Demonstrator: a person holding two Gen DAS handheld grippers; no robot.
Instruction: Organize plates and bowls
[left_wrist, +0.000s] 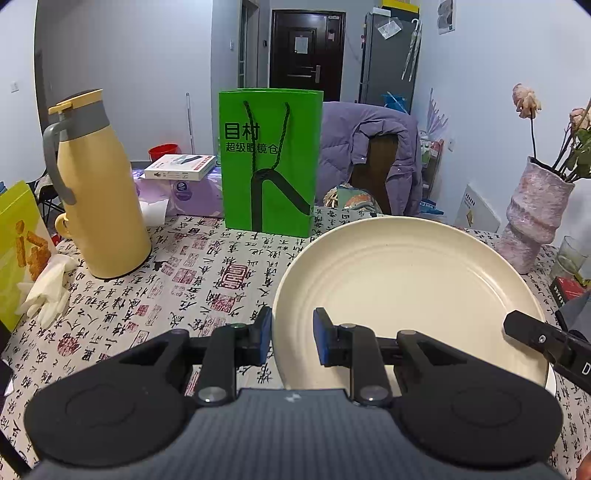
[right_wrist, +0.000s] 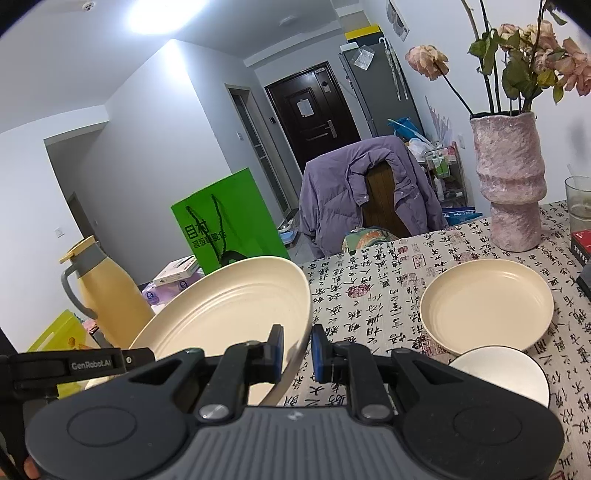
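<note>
A large cream plate (left_wrist: 406, 288) hangs tilted above the patterned tablecloth, held from two sides. My left gripper (left_wrist: 291, 336) is shut on its left rim. My right gripper (right_wrist: 297, 350) is shut on the right rim of the same plate (right_wrist: 229, 314), and it shows as a black finger at the plate's right edge in the left wrist view. On the table to the right lies a smaller cream plate (right_wrist: 487, 306). Just in front of it sits a white bowl with a dark rim (right_wrist: 506, 373), partly hidden by my right gripper.
A yellow thermos (left_wrist: 99, 199) and white gloves (left_wrist: 48, 291) are at the left, a green paper bag (left_wrist: 269, 162) at the back. A pink vase with dried flowers (right_wrist: 509, 184) and a glass (right_wrist: 578, 203) stand at the right. A chair with a purple jacket (right_wrist: 365, 192) is behind the table.
</note>
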